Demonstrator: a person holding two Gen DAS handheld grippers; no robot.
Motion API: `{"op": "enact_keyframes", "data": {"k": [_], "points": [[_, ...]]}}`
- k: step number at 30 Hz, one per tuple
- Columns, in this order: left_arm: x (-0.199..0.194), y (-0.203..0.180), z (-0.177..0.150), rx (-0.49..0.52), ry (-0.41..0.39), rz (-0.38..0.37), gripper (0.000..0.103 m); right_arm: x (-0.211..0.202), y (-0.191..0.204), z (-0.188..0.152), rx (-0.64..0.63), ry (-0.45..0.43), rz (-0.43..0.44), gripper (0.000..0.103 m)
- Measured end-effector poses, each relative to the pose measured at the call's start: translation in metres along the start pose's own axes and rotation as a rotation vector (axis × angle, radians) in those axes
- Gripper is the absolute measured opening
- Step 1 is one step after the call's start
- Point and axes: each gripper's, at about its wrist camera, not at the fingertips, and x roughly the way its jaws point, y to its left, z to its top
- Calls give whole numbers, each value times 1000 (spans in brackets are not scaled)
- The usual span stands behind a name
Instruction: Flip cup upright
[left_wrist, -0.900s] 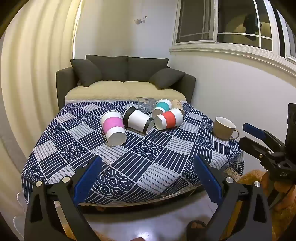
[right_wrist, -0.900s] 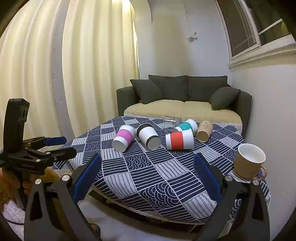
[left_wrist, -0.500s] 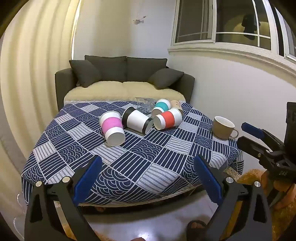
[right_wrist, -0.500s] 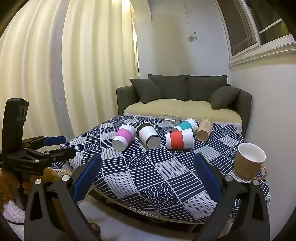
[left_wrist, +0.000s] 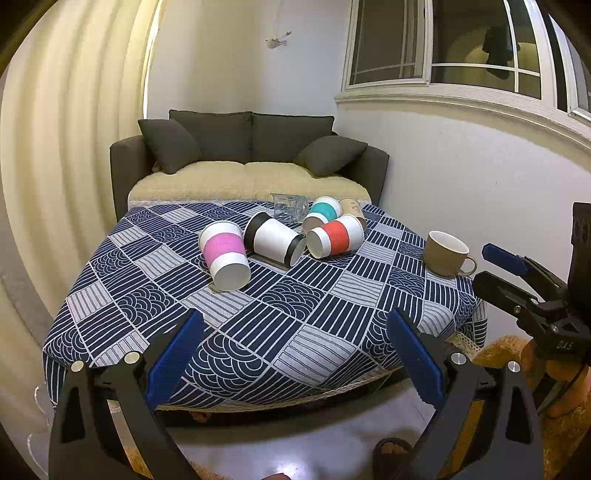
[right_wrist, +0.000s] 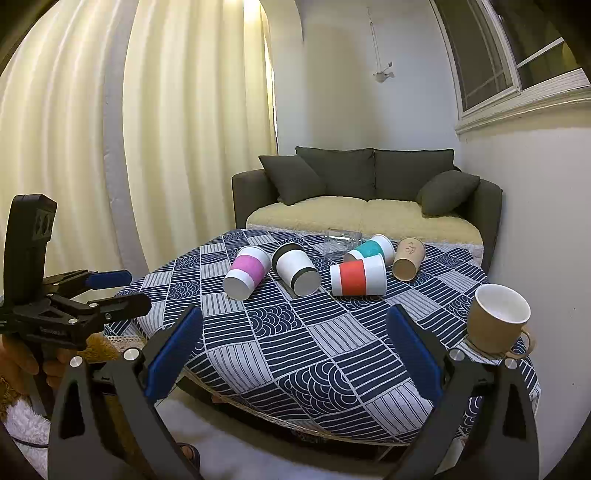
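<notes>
Several cups lie on their sides on the patterned table (left_wrist: 258, 325): a pink-banded cup (left_wrist: 224, 254) (right_wrist: 246, 271), a black-and-white cup (left_wrist: 275, 239) (right_wrist: 296, 268), a red-banded cup (left_wrist: 335, 236) (right_wrist: 357, 276), a teal-banded cup (left_wrist: 322, 212) (right_wrist: 370, 250), a brown paper cup (right_wrist: 408, 254) and a clear glass (left_wrist: 290, 208). A tan mug (left_wrist: 446, 253) (right_wrist: 498, 319) stands upright at the right edge. My left gripper (left_wrist: 295, 350) is open and empty, short of the table's near edge. My right gripper (right_wrist: 295, 350) is open and empty too.
A dark grey sofa (left_wrist: 243, 162) with cushions stands behind the table. Curtains hang on the left, a wall with a window on the right. The right gripper also shows in the left wrist view (left_wrist: 509, 273), and the left gripper in the right wrist view (right_wrist: 110, 291).
Both views have shifted only slightly; the cups look a touch farther up in the left wrist view. Nothing on the table has moved.
</notes>
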Motion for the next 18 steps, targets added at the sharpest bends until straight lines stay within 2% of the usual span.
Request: {"op": "enact_keyframes", "data": {"k": [18], "points": [[0,0,1,-3,3,1,97,6,-1,-6,0,7,0,98]]}}
